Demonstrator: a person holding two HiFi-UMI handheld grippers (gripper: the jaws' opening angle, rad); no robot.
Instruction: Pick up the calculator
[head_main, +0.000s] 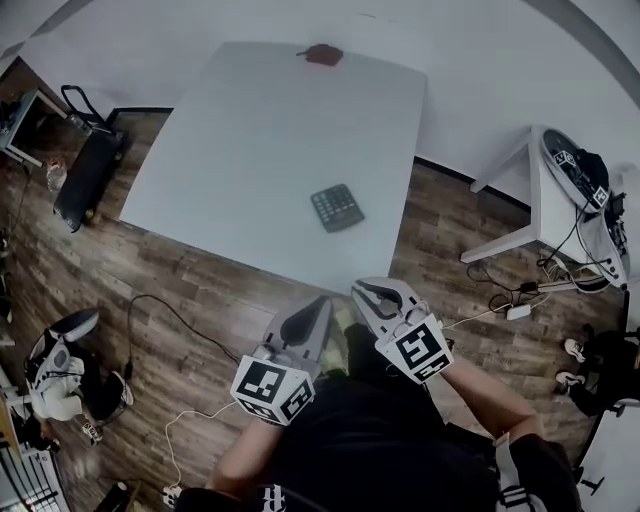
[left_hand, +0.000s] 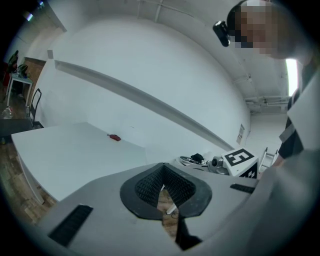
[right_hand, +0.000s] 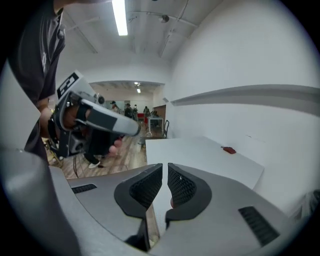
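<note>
The dark calculator lies flat on the white table, near its front right part. Both grippers hang over the wooden floor in front of the table, short of its near edge. My left gripper is shut and holds nothing; its pads meet at the tip. My right gripper is also shut and empty, its pads almost touching. The calculator shows in neither gripper view. In the right gripper view the left gripper appears at the left, held by a hand.
A small red object lies at the table's far edge. A black cart stands left of the table, and a white side table with gear and cables stands right. Cables and a power strip lie on the floor.
</note>
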